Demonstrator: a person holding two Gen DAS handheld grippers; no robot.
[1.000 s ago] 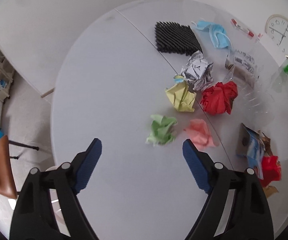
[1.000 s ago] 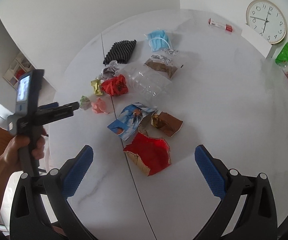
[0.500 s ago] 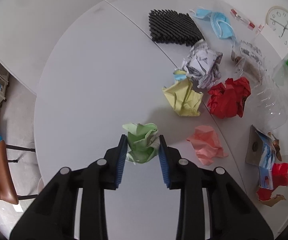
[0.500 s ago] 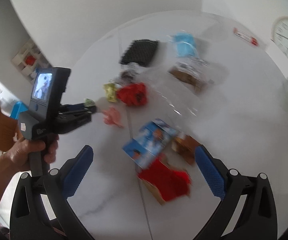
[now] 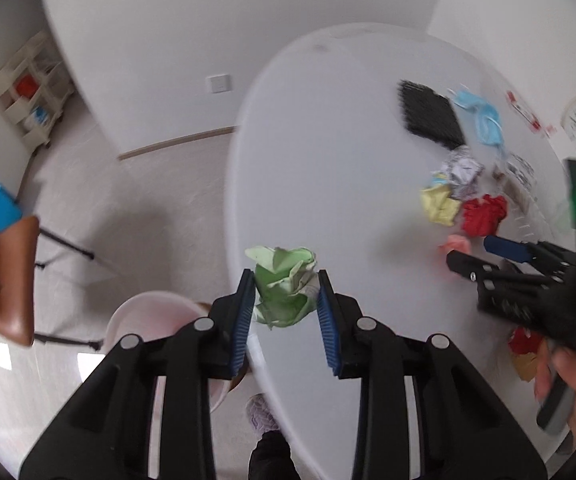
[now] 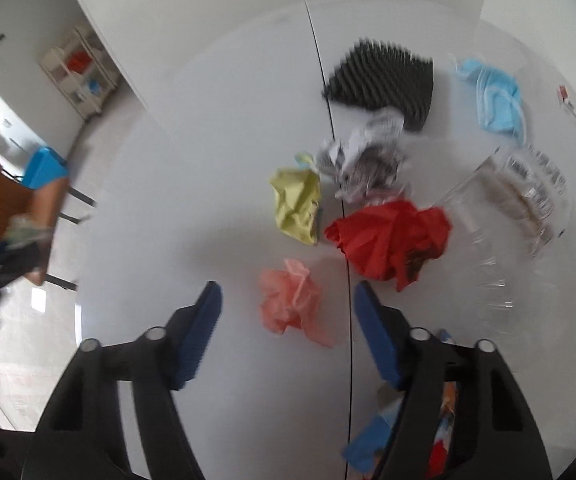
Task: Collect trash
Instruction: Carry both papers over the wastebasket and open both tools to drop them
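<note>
Since the earlier frames the left gripper [image 5: 286,298] has carried the crumpled green paper ball [image 5: 284,286], pinched between its ribbed blue pads, off the pile to the edge of the round white table [image 5: 327,140], above a pale pink bin [image 5: 148,316] on the floor. The right gripper [image 6: 288,316] has dropped toward that table, its jaws just closing yet not touching the creased pink paper wad [image 6: 291,300] between them. Just beyond the wad lie soft red [image 6: 391,236] and yellow [image 6: 295,204] crumples.

The left gripper [image 5: 286,294] points steeply down, its jaws clamped on a crumpled green paper ball [image 5: 284,286]. The right gripper [image 6: 288,310] also points down, jaws just closing but apart, gripping nothing.
</note>
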